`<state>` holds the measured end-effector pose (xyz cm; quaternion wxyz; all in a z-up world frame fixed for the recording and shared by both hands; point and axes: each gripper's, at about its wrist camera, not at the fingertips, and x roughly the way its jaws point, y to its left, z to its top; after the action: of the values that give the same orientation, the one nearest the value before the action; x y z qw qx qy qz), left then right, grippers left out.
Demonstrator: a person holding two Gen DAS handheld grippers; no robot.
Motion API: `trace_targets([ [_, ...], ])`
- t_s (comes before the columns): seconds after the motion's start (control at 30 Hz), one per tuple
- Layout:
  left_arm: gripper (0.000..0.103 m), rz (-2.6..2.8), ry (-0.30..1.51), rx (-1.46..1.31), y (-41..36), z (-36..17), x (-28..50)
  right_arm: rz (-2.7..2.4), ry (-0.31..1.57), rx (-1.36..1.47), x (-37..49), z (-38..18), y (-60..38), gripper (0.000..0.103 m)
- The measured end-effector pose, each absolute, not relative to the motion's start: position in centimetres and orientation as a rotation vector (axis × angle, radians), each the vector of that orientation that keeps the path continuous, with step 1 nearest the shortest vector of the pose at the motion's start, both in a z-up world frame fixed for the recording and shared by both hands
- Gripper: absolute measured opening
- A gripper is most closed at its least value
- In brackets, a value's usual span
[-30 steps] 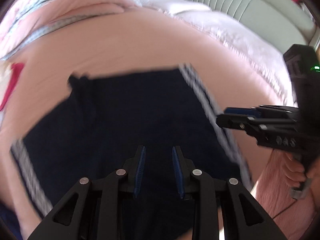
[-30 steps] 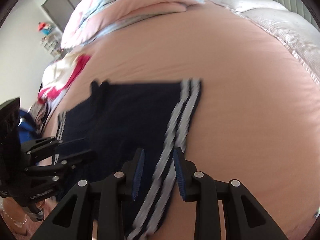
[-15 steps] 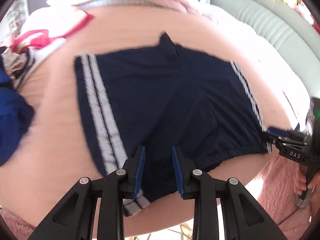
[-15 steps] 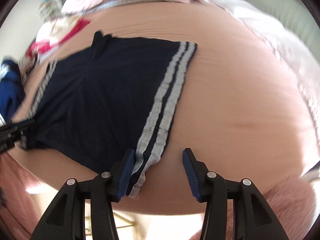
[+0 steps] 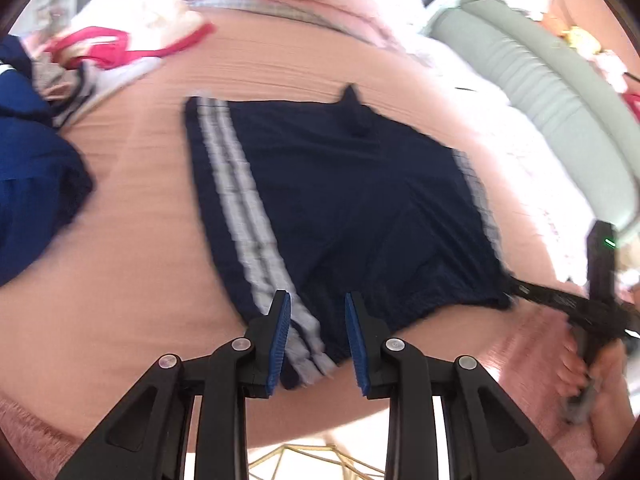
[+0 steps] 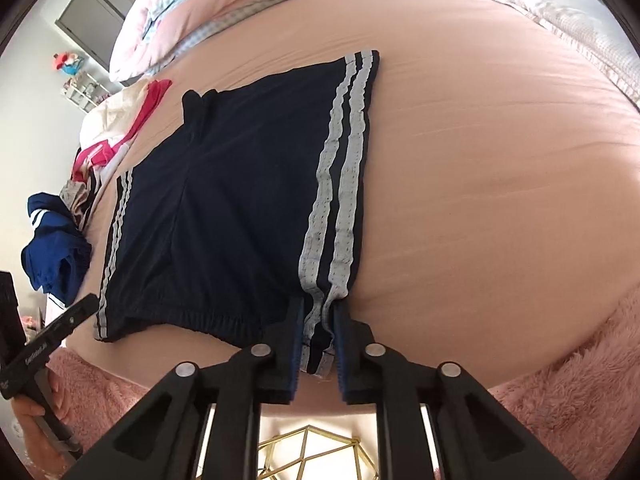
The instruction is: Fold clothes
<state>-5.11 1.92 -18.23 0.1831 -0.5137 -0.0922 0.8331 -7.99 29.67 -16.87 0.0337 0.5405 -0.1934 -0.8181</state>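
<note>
Navy shorts [image 5: 340, 184] with grey side stripes lie flat on the pink bed sheet [image 5: 132, 264], waistband toward me; they also show in the right wrist view [image 6: 240, 200]. My left gripper [image 5: 316, 328] is open, its fingers either side of the left waistband corner with the striped edge between them. My right gripper [image 6: 316, 336] is shut on the right waistband corner at the stripes. It shows at the right edge of the left wrist view [image 5: 520, 290]. The left gripper's body [image 6: 52, 332] shows at the lower left of the right wrist view.
A blue garment [image 5: 32, 168] and a pile of red and white clothes [image 5: 112, 52] lie at the left of the bed. Pillows [image 6: 224, 4] sit at the far end. A grey padded headboard [image 5: 540, 80] runs along the right. A fluffy pink rug [image 6: 560, 392] lies below the bed edge.
My right gripper has closed on the shorts' right waistband corner. My left gripper has moved in around the left waistband corner and stays open.
</note>
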Motion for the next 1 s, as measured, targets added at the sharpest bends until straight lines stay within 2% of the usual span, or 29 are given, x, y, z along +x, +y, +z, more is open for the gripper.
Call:
trace_targets([
  [0.1,0.025,2.315,-0.207,-1.554,1.8,-19.8,-5.3,-2.551,-0.577,1.687,-7.4,-17.4,29.9,0.008],
  [0.23,0.025,2.307,-0.465,-1.498,-1.0,-19.7,-5.5,-2.582,-0.419,1.736,-7.9,-17.2,28.5,0.008],
  [0.3,0.025,2.344,-0.482,-1.419,-1.3,-18.9,-5.8,-2.604,-0.324,1.758,-7.9,-16.7,27.8,0.008],
  [0.4,0.025,2.32,-0.459,-1.346,-0.4,-18.5,-6.7,-2.591,-0.384,1.746,-8.1,-16.9,28.1,0.01],
  [0.53,0.025,2.371,-0.181,-1.531,2.4,-20.7,-8.0,-2.572,-0.463,1.729,-8.3,-17.2,28.5,0.011],
  [0.57,0.025,2.391,-0.157,-1.547,2.5,-21.0,-7.9,-2.568,-0.468,1.727,-8.2,-17.3,28.6,0.011],
  [0.63,0.025,2.418,-0.194,-1.522,2.2,-20.4,-7.5,-2.561,-0.493,1.722,-8.1,-17.2,28.9,0.013],
  [0.77,0.025,2.432,-0.175,-1.402,2.7,-18.8,-6.2,-2.49,-0.641,1.72,-7.8,-17.5,29.6,0.026],
  [0.83,0.025,2.401,-0.193,-1.4,2.9,-18.8,-6.2,-2.445,-0.675,1.704,-7.6,-17.8,29.5,0.026],
  [0.9,0.025,2.382,-0.195,-1.423,3.0,-19.2,-6.4,-2.459,-0.596,1.694,-7.7,-17.9,28.5,0.026],
  [0.97,0.025,2.375,-0.21,-1.423,3.1,-19.5,-6.7,-2.491,-0.517,1.704,-8.0,-17.9,27.8,0.015],
  [1.0,0.025,2.372,-0.222,-1.416,3.1,-19.6,-6.8,-2.495,-0.538,1.696,-8.1,-17.7,27.8,0.014],
])
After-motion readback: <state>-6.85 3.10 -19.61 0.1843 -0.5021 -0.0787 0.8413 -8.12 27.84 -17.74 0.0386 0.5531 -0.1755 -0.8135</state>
